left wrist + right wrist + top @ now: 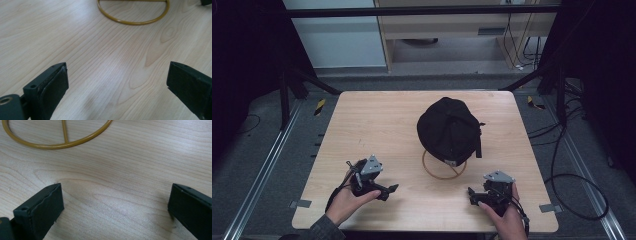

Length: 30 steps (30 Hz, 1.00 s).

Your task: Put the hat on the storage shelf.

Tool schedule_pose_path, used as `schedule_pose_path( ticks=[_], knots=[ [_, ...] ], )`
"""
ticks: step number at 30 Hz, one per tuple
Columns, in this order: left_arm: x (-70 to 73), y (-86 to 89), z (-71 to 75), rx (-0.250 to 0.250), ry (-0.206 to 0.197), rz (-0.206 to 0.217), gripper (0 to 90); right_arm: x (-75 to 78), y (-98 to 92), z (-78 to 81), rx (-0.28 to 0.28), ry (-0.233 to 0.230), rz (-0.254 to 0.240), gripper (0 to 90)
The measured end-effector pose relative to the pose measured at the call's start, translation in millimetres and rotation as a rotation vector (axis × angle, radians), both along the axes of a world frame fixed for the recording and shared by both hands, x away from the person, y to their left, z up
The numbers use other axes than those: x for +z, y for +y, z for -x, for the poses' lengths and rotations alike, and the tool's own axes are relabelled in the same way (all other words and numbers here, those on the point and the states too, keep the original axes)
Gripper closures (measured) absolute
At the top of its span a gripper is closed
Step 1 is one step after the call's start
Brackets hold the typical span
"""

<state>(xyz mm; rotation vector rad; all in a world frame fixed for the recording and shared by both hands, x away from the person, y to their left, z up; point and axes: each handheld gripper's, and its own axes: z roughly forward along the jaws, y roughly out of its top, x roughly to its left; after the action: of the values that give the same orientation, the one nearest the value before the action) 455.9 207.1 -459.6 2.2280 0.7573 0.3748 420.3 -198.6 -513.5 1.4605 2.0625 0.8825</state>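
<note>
We see a wooden table (pixel 377 125) in the middle of the high view. A black cap (pixel 448 129) sits a bit right of the middle of the frame. It rests on a stand with a thin gold ring (pixel 443 172) at the bottom. The ring lies flat on the table and peeks out under the lower edge of the cap. A strap hangs down the right side of the cap.

Our left gripper (pixel 384 191) is at the lower left of the high view, near the bottom edge of the table. A hand holds it from below. A grey plate sits on top of it. It is well apart from the cap. In the left gripper view its two black jaws stand wide apart, one at the lower left and one at the lower right of the frame. Bare wood shows between them, and they hold nothing. The ring (pixel 133 15) shows at the top of that frame, far from the jaws.

Our right gripper (pixel 473 195) is at the lower right of the high view, also close to the bottom edge of the table. A hand holds it too, and it has a grey plate on top. In the right gripper view its jaws are wide apart as well, with bare wood between them and nothing in their grip. The ring (pixel 57 143) shows at the upper left of that frame, with a thin gold bar across it.

Both grippers sit low, and the cap is higher up in the frame between them.
</note>
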Motion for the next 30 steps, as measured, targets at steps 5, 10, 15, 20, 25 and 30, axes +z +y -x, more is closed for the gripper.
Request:
schedule_pose_path(
  ticks=[5,10,15,20,25,30],
  knots=[
    [-7.3,9.9,0.1,0.02,0.011,0.001,3.7,0.0,0.0,0.1,0.0,0.0,0.0,0.4],
    [-16.4,21.4,-0.5,0.047,0.022,-0.01,3.6,0.0,0.0,0.1,0.0,0.0,0.0,0.4],
    [-22.6,34.8,-3.2,0.066,0.038,-0.029,3.7,0.0,0.0,0.1,0.001,0.0,0.0,0.4],
    [-23.2,48.7,-12.4,0.097,0.033,-0.042,3.5,0.0,-0.1,0.1,0.001,0.0,0.001,0.4],
    [-27.1,60.5,-27.7,0.136,0.04,-0.039,3.5,0.0,-0.2,0.0,0.003,-0.001,0.002,0.4],
    [-31.2,68.9,-38.7,0.16,0.049,-0.039,3.4,0.0,-0.1,0.2,0.001,0.0,0.0,0.4]
  ],
)
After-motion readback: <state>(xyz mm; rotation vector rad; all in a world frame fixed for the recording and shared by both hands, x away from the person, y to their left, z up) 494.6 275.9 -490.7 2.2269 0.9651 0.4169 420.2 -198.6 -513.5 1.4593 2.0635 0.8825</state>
